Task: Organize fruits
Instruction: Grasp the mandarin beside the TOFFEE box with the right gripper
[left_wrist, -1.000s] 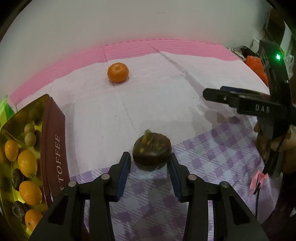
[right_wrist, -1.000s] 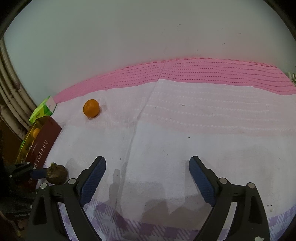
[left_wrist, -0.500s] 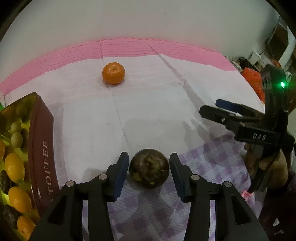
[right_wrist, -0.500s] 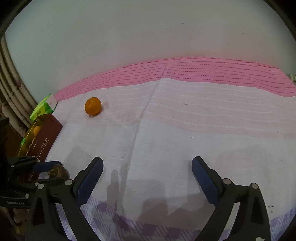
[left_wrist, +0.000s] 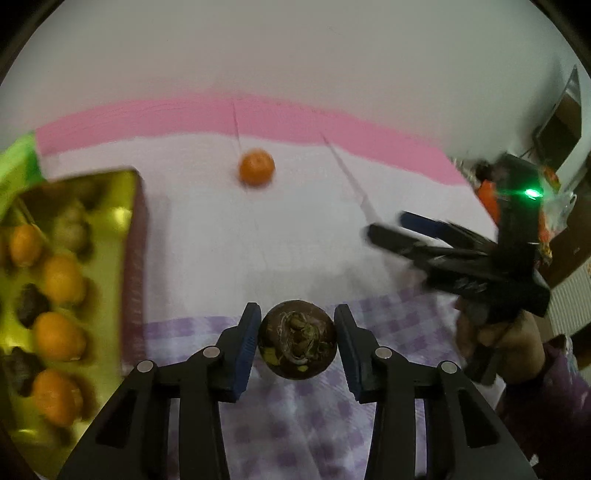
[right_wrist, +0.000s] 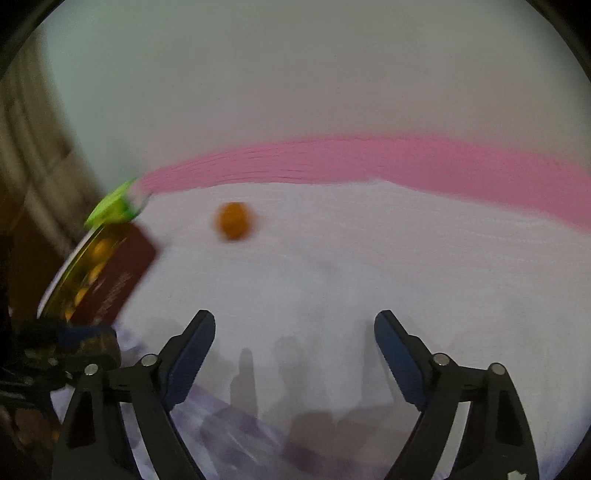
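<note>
Left gripper (left_wrist: 297, 341) clamps a dark mangosteen (left_wrist: 297, 341), jaws just tightened. Right gripper (right_wrist: 294, 354) (empty) stands apart, narrowing; tangerine (right_wrist: 234, 220) at 11 o'clock.

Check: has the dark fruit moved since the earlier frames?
Yes. The dark fruit is clamped in the left gripper, raised off the cloth it sat on.

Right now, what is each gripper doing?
Left gripper: jaws have just closed further, shut on the dark round fruit.
Right gripper: open, nothing between its jaws, which have just narrowed slightly.
</note>
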